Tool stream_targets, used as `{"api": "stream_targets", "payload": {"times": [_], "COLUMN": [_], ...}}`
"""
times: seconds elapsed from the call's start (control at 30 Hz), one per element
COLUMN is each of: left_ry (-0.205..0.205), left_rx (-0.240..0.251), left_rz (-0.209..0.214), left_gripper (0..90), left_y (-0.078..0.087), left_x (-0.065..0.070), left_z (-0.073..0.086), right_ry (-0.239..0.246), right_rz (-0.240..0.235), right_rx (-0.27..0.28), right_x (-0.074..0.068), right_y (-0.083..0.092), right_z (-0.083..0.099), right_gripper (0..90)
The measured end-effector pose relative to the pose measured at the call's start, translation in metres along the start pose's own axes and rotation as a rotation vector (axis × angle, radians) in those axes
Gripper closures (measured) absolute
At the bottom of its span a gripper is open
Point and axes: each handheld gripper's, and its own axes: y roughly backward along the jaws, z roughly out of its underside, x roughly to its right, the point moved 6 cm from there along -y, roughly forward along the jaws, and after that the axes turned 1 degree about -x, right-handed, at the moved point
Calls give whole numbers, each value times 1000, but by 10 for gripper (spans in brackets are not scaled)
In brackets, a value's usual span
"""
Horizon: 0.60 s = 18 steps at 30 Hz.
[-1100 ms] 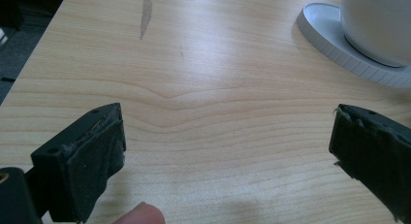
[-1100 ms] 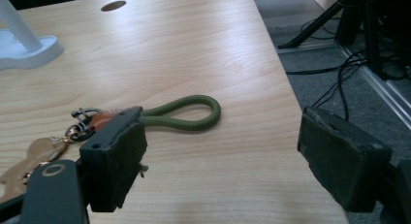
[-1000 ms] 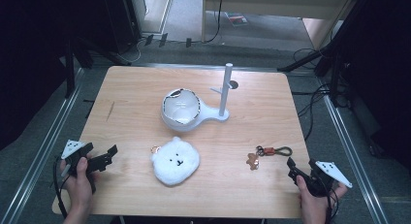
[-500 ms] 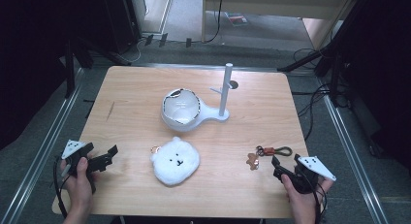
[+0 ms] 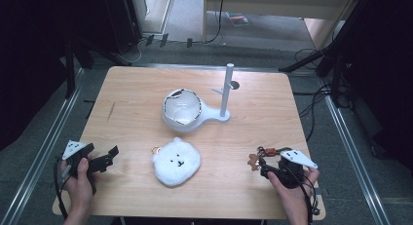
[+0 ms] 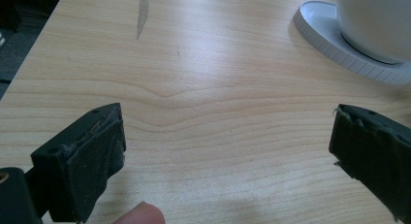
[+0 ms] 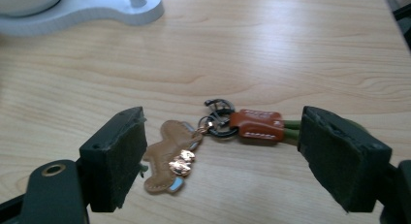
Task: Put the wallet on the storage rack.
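A keychain (image 7: 256,124) lies on the wooden table (image 5: 136,98) at the front right: a brown leather figure charm (image 7: 167,153), dark rings, an orange tag and a green cord. My right gripper (image 7: 228,156) is open, low over the table, its jaws standing either side of the keychain without touching it. From above, the right gripper (image 5: 263,167) sits just in front of the keychain (image 5: 260,154). My left gripper (image 5: 111,157) rests open at the front left, with bare wood between its jaws (image 6: 232,151).
A white plush bear face (image 5: 176,161) with a small ring lies at the front centre. Behind it, a white bowl (image 5: 181,109) sits on a white base with an upright post (image 5: 226,88). That base's rim (image 6: 334,42) also appears in the left gripper view.
My right gripper has moved left and forward until its open jaws straddle the keychain. The left gripper has stayed put.
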Motion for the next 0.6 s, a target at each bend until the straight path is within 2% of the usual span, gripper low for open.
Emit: {"api": "stream_targets", "payload": {"times": [0.3,0.6], "left_ry": [2,4], "left_rx": [0,0], "left_rz": [1,2], "left_gripper": [5,5], "left_y": [0,0], "left_x": [0,0], "left_z": [0,0], "right_ry": [46,52], "right_rz": [-69,-117], "right_rx": [-106,-152], "right_x": [-26,-51], "right_y": [-13,-27], "right_z": [-2,-5], "right_gripper": [183,181]}}
